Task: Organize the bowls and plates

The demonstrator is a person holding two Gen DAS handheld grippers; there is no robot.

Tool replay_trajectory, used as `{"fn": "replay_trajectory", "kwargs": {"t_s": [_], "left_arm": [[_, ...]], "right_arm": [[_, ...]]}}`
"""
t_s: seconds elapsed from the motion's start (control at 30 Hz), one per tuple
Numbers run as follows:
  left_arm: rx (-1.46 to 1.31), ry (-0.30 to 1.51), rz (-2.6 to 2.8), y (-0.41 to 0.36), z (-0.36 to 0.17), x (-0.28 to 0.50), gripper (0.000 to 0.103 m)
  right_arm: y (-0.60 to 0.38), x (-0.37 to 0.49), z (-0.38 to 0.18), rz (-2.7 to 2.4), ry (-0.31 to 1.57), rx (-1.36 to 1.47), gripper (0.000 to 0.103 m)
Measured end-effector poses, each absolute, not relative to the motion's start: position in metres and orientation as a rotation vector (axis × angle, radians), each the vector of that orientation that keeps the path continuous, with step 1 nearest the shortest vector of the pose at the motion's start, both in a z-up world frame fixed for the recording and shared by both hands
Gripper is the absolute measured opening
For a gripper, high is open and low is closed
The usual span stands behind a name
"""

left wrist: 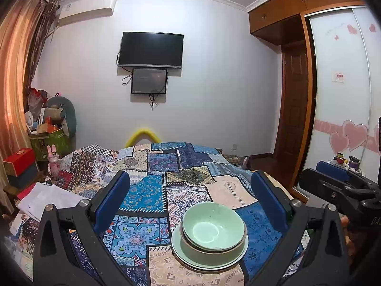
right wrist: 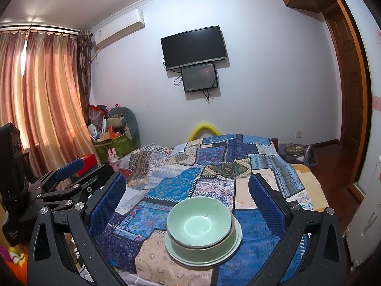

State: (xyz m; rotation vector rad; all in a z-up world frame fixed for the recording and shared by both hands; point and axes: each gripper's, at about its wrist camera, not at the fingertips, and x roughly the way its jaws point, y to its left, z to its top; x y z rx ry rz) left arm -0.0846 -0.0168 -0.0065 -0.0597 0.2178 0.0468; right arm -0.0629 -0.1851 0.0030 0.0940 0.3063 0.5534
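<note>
Left wrist view: a patchwork cloth [left wrist: 152, 190] covers the surface, with a television [left wrist: 151, 49] on the far wall at upper centre. Two green bowls [left wrist: 213, 231], nested mouth-up on a plate [left wrist: 183, 250], sit at lower centre. The left gripper [left wrist: 190, 193] is spread wide, holding nothing.

Right wrist view: same cloth, curtains [right wrist: 42, 90] at left. The right gripper [right wrist: 187, 193] gapes wide, empty, and the bowls lie at lower centre between its fingers, untouched.

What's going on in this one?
A person holds a tool in each hand over a bed with a patchwork cover. Both the left tool and the right tool are open and hold nothing. Between their fingers sits a stack of green bowls nested on plates, seemingly already organized.
</note>
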Motion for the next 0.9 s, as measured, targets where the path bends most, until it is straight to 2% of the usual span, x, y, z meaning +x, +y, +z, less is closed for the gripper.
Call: {"fn": "replay_trajectory", "kwargs": {"t_s": [0.9], "left_arm": [[-0.064,0.209,0.045,-0.0144,-0.0043,-0.0834,0.103]], "right_arm": [[-0.1794,-0.0654,0.005,0.558,0.309,0.079,0.103]]}}
